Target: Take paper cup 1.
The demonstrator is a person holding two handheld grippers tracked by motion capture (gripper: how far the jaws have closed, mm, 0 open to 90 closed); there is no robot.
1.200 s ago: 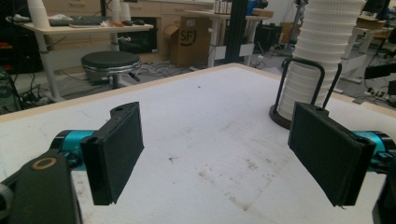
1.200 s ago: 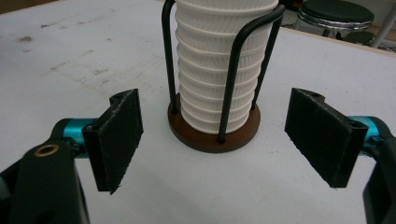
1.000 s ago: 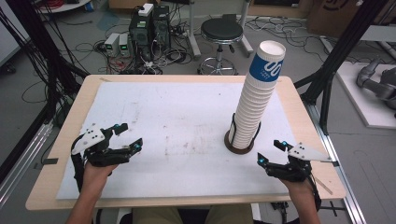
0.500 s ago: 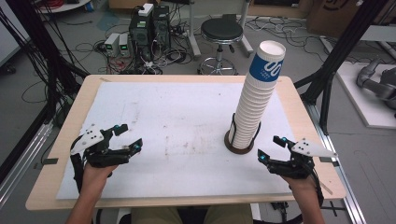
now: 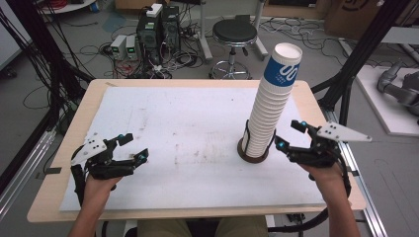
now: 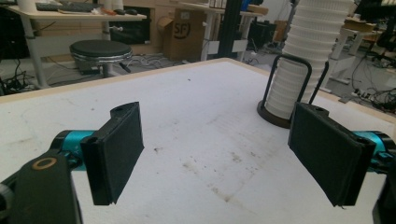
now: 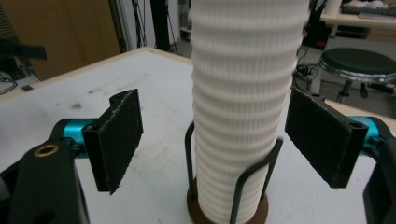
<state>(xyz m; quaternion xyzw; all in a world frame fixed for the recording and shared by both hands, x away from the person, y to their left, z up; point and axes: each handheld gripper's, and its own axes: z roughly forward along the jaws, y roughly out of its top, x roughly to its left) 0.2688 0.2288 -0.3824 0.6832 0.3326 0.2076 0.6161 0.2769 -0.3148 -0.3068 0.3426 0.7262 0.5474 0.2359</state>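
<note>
A tall stack of white ribbed paper cups, the top one with a blue band, stands in a dark wire holder right of the table's middle. My right gripper hovers just right of the stack's lower part, open and pointing at it. In the right gripper view the stack rises close ahead between the two pads, which do not touch it. My left gripper is open and holds nothing, low over the white mat near the front left. In the left gripper view the stack stands far off.
A white mat covers most of the wooden table. Beyond the far edge are a black stool, computer boxes and cables on the floor. Black frame posts stand at the right.
My right gripper has risen off the table and come closer to the cup stack. The left gripper and the stack have stayed where they were.
</note>
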